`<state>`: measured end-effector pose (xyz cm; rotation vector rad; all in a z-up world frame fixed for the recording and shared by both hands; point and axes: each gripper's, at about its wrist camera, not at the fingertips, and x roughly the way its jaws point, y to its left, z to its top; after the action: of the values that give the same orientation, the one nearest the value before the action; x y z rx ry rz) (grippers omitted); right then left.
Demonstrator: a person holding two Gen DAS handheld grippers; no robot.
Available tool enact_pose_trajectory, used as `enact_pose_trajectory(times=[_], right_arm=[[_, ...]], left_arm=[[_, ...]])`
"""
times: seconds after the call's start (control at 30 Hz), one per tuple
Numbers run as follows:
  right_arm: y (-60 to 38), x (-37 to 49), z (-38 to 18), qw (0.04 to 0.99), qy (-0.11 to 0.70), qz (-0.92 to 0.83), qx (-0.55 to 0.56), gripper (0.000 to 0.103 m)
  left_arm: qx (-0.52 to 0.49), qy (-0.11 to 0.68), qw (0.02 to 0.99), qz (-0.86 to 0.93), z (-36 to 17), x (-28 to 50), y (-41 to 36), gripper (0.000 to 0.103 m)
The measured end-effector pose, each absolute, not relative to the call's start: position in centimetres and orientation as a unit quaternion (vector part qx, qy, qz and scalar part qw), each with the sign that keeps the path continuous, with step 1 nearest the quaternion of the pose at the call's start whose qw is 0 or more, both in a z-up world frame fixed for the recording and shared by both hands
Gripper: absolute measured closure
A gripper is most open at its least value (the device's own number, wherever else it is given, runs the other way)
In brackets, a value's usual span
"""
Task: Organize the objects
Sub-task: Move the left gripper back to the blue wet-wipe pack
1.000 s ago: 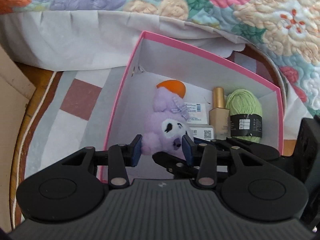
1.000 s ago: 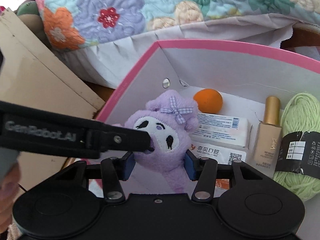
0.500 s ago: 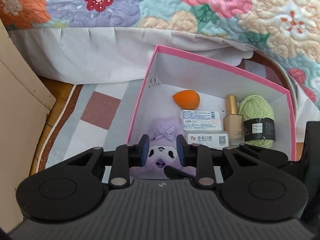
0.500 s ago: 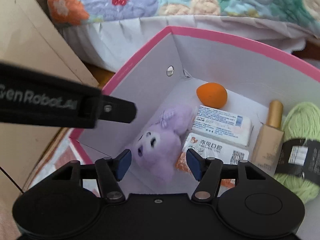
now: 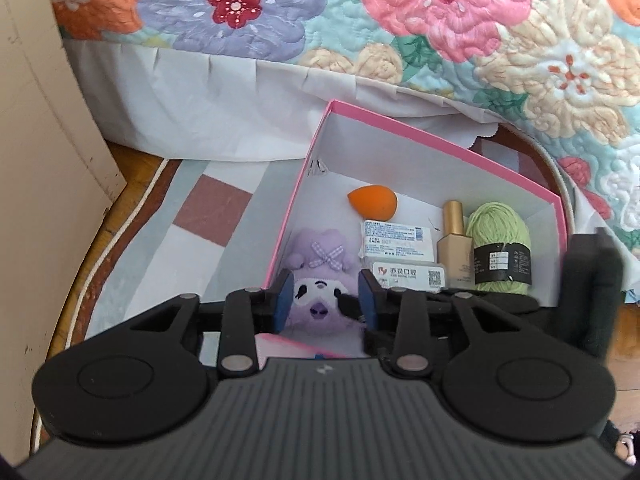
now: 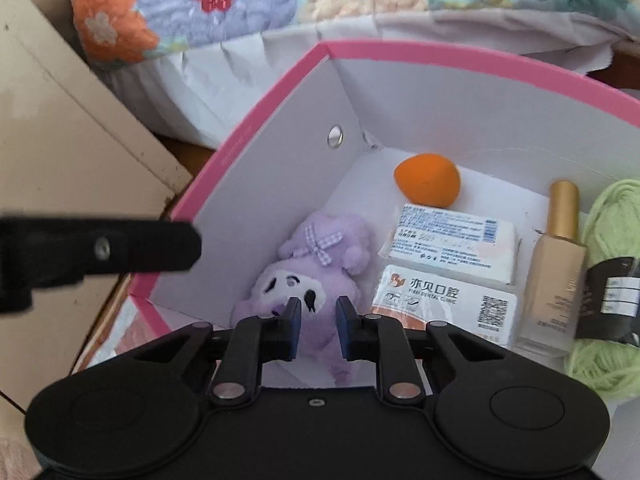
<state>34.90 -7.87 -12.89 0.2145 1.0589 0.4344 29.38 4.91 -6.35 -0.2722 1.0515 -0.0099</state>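
Observation:
A purple plush toy [image 5: 320, 264] [image 6: 304, 276] lies face up on the floor of the pink-rimmed white box [image 5: 400, 160] [image 6: 460, 100], near its left wall. My right gripper [image 6: 319, 320] hovers just above the plush, shut, with nothing pinched between its pads. My left gripper [image 5: 325, 300] is higher and further back. Its jaws are opening and hold nothing; the plush only shows through the gap from below. One left finger [image 6: 120, 248] reaches over the box's left rim.
The box also holds an orange sponge [image 5: 372, 203], two white packets [image 5: 398, 238], a foundation bottle [image 5: 454, 248] and green yarn [image 5: 500, 248]. A floral quilt [image 5: 400, 20] with a white skirt hangs behind. A beige board [image 5: 32, 160] stands left on a patchwork rug [image 5: 200, 220].
The plush went from the right gripper's hold down onto the box floor. The right jaws opened, then closed empty. The left gripper drew back and up from the plush.

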Motion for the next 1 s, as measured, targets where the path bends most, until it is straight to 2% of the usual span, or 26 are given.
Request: enact_pose_trajectory(times=[0.13, 0.23, 0.3, 0.5, 0.63, 0.77, 1.0], right_arm=[[-8.6, 32.1, -9.4, 0.858, 0.473, 0.191, 0.058, 0.076], [-9.4, 30.0, -6.7, 0.868, 0.457, 0.189, 0.046, 0.07], [-9.8, 28.8, -5.1, 0.872, 0.45, 0.189, 0.043, 0.063], [-10.5, 24.8, -0.7, 0.88, 0.425, 0.208, 0.052, 0.056], [-11.0, 22.2, 1.8, 0.887, 0.408, 0.209, 0.044, 0.052], [-12.0, 19.7, 4.1, 0.894, 0.399, 0.205, 0.025, 0.035], [-13.7, 15.9, 6.1, 0.894, 0.404, 0.193, 0.033, 0.03]], left_arm=[[-0.123, 0.509, 0.852, -0.014, -5.2, 28.1, 5.0, 0.059], [-0.106, 0.509, 0.854, -0.021, -3.9, 27.1, 4.7, 0.055], [-0.091, 0.504, 0.858, -0.026, -2.9, 26.4, 4.4, 0.049], [-0.058, 0.501, 0.863, -0.036, 0.1, 24.0, 4.1, 0.04], [-0.062, 0.507, 0.859, -0.049, 1.6, 22.3, 4.4, 0.038], [-0.055, 0.503, 0.861, -0.056, 3.1, 20.3, 4.8, 0.031], [-0.032, 0.5, 0.862, -0.074, 4.6, 17.0, 5.0, 0.028]])
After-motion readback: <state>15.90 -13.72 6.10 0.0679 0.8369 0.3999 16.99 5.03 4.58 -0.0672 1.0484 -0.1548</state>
